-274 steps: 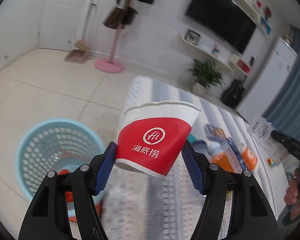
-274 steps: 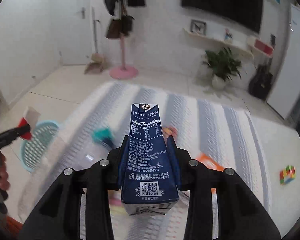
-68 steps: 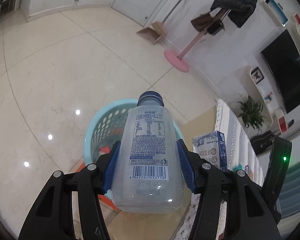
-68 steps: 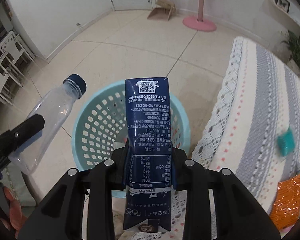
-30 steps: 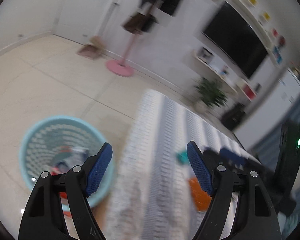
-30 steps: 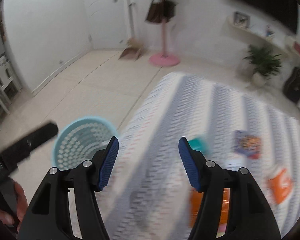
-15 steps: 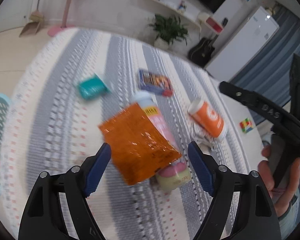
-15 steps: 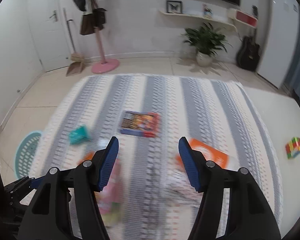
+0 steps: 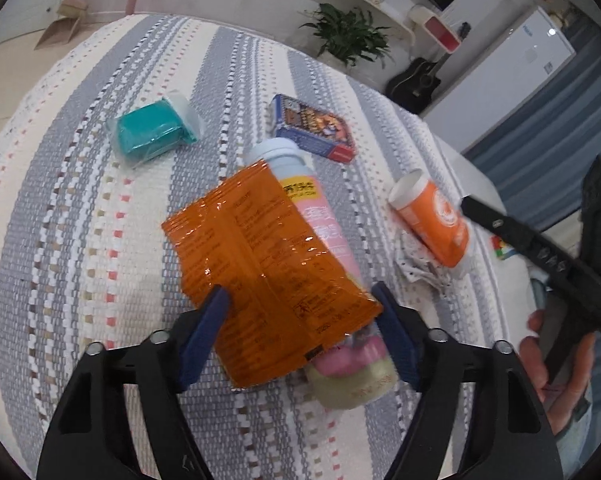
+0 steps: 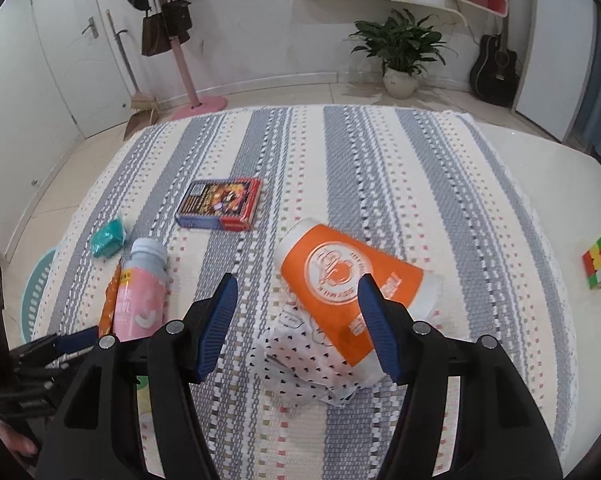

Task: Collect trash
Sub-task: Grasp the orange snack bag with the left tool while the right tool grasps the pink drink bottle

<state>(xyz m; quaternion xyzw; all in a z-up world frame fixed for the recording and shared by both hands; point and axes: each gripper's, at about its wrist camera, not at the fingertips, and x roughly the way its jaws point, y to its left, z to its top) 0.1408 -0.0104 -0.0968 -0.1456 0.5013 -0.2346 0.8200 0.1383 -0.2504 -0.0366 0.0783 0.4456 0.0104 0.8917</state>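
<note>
In the left wrist view, the left gripper (image 9: 302,330) was seen with its jaws closing around one orange snack wrapper (image 9: 268,272), which lay between the blue pads (image 9: 204,330); whether the pads yet pressed on it could not be told. The wrapper was draped over one pink bottle (image 9: 324,232) lying on the striped rug (image 9: 60,200). Farther off, one teal packet (image 9: 150,132) was placed to the left and one flat printed box (image 9: 312,130) just beyond the bottle's cap. To the right, one orange paper cup (image 9: 430,218) was found on its side upon one crumpled white wrapper (image 9: 416,264). At the right edge, the right gripper (image 9: 540,248) was held in a hand (image 9: 560,364). In the right wrist view, the right gripper (image 10: 296,324) was seen partly open, and nothing was gripped; the orange paper cup (image 10: 348,280) lay just beyond its right pad, on the crumpled white wrapper (image 10: 304,364). To the left, the pink bottle (image 10: 140,292), the edge of the orange snack wrapper (image 10: 110,300), the teal packet (image 10: 108,238) and the flat printed box (image 10: 220,204) were counted, one of each. One pale blue basket (image 10: 34,292) was partly seen on the floor at the rug's left edge, and one coloured puzzle cube (image 10: 600,262) at the far right.
</note>
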